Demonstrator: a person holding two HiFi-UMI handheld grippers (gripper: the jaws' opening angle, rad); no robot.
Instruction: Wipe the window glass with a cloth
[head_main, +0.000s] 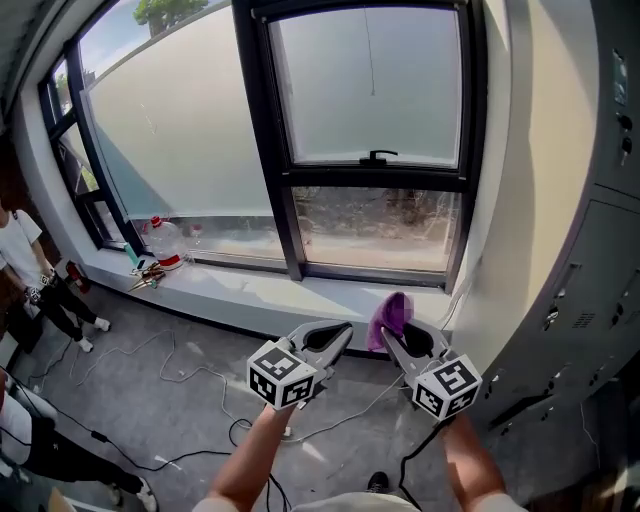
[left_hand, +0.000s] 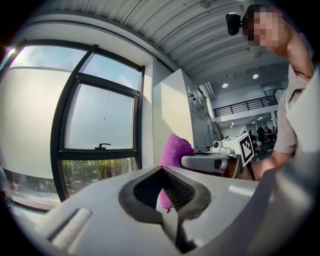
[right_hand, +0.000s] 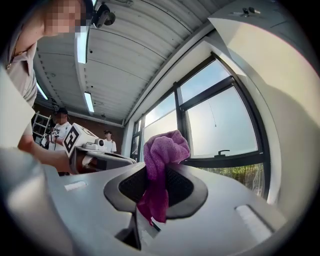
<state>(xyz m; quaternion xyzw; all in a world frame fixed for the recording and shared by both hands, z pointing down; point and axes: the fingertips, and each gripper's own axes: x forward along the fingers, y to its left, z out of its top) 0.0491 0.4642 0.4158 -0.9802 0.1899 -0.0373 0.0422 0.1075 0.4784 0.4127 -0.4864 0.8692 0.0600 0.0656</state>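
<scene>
The window glass (head_main: 370, 90) sits in a black frame straight ahead, with a smaller pane (head_main: 375, 225) below it. A purple cloth (head_main: 392, 315) sticks up from my right gripper (head_main: 392, 340), which is shut on it below the sill, short of the glass. In the right gripper view the cloth (right_hand: 162, 150) bunches above the jaws of the right gripper (right_hand: 157, 195) and hangs down between them. My left gripper (head_main: 340, 335) is level beside it, shut and holding nothing. The left gripper view shows its closed tips (left_hand: 167, 197) with the cloth (left_hand: 175, 150) just beyond.
A black handle (head_main: 378, 156) sits on the frame's crossbar. The sill (head_main: 250, 290) carries a plastic bottle (head_main: 165, 240) and small tools (head_main: 148, 272) at the left. Cables (head_main: 180, 370) lie on the floor. A person (head_main: 30, 270) stands far left. Grey cabinets (head_main: 590, 250) line the right.
</scene>
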